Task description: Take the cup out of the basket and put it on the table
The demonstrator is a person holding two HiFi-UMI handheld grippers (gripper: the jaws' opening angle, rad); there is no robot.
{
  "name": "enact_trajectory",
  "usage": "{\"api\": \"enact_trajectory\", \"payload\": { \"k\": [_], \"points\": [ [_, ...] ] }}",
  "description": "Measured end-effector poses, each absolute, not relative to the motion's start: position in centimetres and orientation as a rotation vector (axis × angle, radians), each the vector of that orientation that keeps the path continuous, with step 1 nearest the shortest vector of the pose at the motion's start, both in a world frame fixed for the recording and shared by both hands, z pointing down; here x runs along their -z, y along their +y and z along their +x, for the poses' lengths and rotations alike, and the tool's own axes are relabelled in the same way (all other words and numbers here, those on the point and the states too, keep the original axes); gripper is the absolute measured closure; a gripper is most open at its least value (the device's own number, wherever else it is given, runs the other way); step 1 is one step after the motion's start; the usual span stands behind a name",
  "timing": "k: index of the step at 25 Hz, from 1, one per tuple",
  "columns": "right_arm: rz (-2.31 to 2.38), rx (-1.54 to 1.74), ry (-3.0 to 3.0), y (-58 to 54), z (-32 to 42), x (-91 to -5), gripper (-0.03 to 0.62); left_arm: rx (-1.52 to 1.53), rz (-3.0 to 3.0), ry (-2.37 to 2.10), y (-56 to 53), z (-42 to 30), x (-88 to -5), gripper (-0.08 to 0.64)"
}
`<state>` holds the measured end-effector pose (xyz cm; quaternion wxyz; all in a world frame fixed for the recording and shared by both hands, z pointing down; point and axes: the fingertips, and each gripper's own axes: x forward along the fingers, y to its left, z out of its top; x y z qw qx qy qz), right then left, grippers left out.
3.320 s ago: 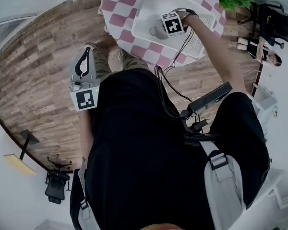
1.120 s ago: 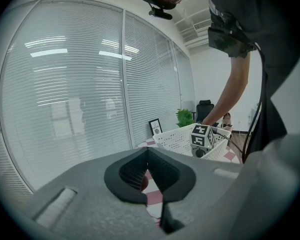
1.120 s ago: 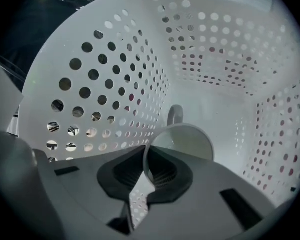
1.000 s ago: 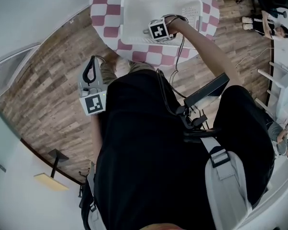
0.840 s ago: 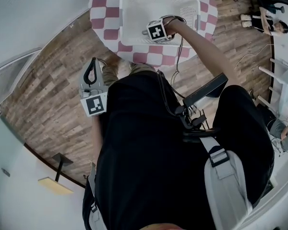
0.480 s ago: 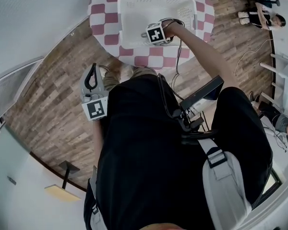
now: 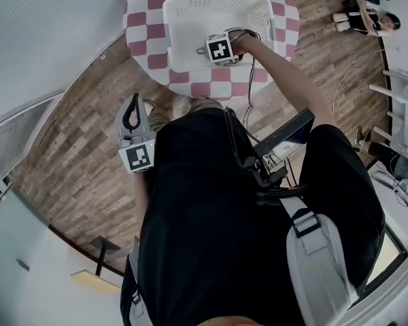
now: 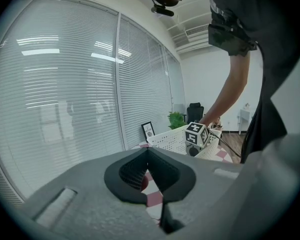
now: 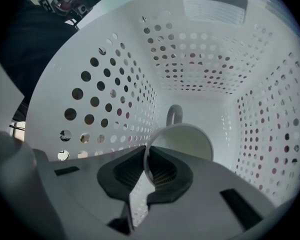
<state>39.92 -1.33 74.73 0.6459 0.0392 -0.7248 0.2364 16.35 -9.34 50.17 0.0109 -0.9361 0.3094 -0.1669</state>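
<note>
White basket [image 7: 183, 19], top centre of the head view, holds the cup [image 9: 187, 141], its rim pinched in our right gripper [image 9: 146, 156]; our left gripper [image 8: 148, 155] hangs closed, empty. Next we should lift it onto the checked table [image 7: 221, 90].

Black top [image 7: 211, 209], pale grey shoulder straps [image 7: 314, 246], black cables [image 7: 236, 145] running down the top: the person's grey left gripper [image 7: 131, 106] and right gripper [image 9: 149, 170] each bear a black-and-white marker cube [image 7: 219, 48].

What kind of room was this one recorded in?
Likely an office or meeting room: slatted window blinds, a black office chair at the far wall, wood-plank flooring, plus a round table with a checked cloth.
</note>
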Motion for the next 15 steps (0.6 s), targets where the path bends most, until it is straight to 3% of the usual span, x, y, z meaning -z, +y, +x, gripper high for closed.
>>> {"api": "enact_trajectory", "payload": {
  "k": [15],
  "points": [
    [0.325,-0.667,-1.777,-3.7,38.6,-73.5,0.563,0.526,-2.925,0.908,-9.2,16.1,-50.2,0.555]
  ]
}}
